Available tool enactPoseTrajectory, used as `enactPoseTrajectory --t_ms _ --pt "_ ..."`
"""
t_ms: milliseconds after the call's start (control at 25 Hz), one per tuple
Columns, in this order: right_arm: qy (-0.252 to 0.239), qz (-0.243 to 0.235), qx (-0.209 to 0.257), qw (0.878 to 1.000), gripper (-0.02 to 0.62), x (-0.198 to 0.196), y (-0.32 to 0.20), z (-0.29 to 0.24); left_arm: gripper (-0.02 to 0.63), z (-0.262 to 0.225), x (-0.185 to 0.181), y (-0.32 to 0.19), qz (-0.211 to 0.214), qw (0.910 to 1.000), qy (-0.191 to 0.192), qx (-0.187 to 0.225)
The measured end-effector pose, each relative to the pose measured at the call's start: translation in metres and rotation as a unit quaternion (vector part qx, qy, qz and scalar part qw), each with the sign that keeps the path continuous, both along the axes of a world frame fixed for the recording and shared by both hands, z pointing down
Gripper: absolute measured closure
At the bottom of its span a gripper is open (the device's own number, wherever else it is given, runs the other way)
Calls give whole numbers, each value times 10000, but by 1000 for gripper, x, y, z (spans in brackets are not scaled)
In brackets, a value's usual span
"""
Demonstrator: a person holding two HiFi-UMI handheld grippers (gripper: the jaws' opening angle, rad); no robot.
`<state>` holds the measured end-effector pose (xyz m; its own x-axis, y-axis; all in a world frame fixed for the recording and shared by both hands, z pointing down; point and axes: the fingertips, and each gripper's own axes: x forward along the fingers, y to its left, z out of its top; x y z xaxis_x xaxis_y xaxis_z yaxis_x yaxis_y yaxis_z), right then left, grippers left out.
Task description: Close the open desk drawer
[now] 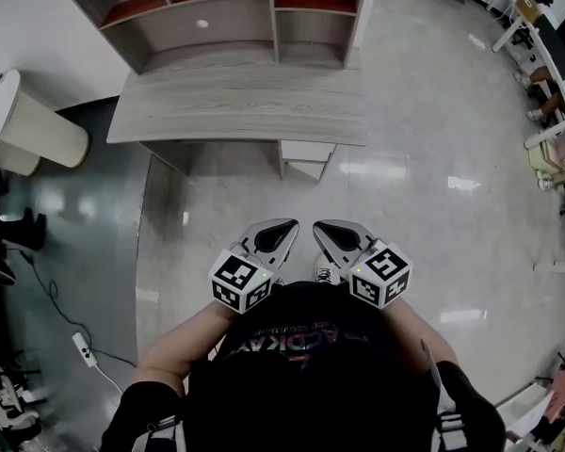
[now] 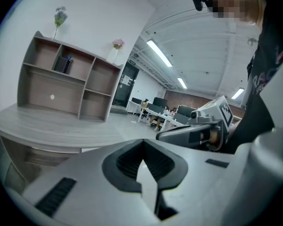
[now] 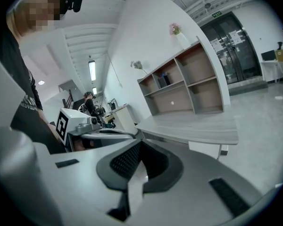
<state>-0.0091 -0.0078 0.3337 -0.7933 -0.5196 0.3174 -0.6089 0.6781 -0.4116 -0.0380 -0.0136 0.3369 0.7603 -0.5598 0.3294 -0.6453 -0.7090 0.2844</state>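
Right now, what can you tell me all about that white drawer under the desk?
The drawer is white and boxy, smooth like painted board. It sits under the grey wood-look desk, toward its right side, and pokes out past the front edge, so it is open. What is inside cannot be seen. Nothing touches its front.

Glossy grey floor (image 1: 433, 158) reflects ceiling strip lights (image 2: 156, 52). White wall (image 2: 89, 13) behind a wooden shelf unit (image 1: 217, 28). Dark glass doors (image 3: 240, 44) beyond.
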Motion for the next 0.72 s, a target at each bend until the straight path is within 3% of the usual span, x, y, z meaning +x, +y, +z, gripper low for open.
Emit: enactPoseTrajectory --t_ms 720 --pt "42 -202 18 9998 578 -5 3 0 595 -2 6 -1 120 9999 -91 78"
